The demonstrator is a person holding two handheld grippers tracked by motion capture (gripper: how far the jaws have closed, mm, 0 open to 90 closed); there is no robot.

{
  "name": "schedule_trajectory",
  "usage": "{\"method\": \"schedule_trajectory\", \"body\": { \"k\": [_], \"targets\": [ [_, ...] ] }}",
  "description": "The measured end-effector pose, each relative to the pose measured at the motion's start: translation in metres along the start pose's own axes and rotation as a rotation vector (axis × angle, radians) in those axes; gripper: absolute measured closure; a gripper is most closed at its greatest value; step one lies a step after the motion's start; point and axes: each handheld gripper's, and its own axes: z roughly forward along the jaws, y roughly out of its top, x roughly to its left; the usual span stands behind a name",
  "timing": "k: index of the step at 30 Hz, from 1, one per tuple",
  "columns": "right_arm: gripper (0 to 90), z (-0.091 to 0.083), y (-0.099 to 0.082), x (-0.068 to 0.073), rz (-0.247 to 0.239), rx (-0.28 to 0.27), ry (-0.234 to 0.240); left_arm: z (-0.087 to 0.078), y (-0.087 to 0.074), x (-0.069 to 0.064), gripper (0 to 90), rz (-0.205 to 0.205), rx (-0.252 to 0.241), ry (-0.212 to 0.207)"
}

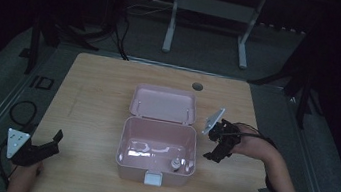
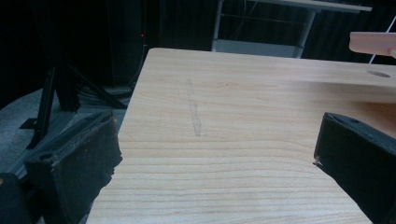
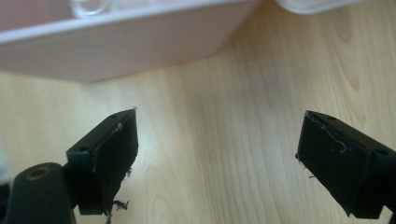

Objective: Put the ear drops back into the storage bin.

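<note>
Nearest the high camera, the left gripper (image 1: 45, 146) is held released, well apart from the pink box (image 1: 156, 150), lid open. Bare table (image 2: 243, 121) is seen between its spread jaws. Alongside the box wall (image 3: 116, 37), the right gripper (image 3: 217, 158) is parted and empty; it should probably be lifted over the rim before reaching in.

A dim room: grey floor (image 1: 199, 54), white-legged desk (image 1: 209, 20) beyond the wooden table (image 1: 90, 110).

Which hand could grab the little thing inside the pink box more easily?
Probably the right. The right gripper hangs open just beside the pink box on the side where the small object sits. The left gripper is open too, but farther off near the table's left edge.
</note>
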Motion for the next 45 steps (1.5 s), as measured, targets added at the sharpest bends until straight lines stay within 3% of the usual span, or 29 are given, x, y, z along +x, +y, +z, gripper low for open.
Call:
{"method": "schedule_trajectory", "body": {
  "k": [6,9,15,23,27,37,45],
  "targets": [
    [13.2,0.014,-0.02,-0.007,0.09,-0.065,-0.084,0.0,0.0,0.0,0.5,-0.001,0.0,0.0],
    [13.5,0.022,-0.031,-0.009,0.122,-0.098,-0.081,0.0,0.0,0.0,0.5,-0.001,0.0,0.0],
    [13.5,0.038,-0.049,-0.007,0.169,-0.102,-0.102,0.0,0.0,0.0,0.5,-0.001,0.0,-0.001],
    [13.6,0.052,-0.076,-0.007,0.324,-0.197,-0.181,0.0,0.0,0.0,0.5,-0.002,0.002,0.0],
    [13.6,0.059,-0.085,-0.004,0.365,-0.234,-0.228,0.0,0.0,0.0,0.5,-0.002,0.003,0.0],
    [13.6,0.067,-0.109,0.003,0.542,-0.423,-0.341,0.0,0.0,0.0,0.5,-0.003,0.003,0.002],
    [13.5,0.072,-0.126,0.007,0.656,-0.466,-0.436,0.0,0.0,0.0,0.5,-0.003,0.002,0.003]
  ]
}}
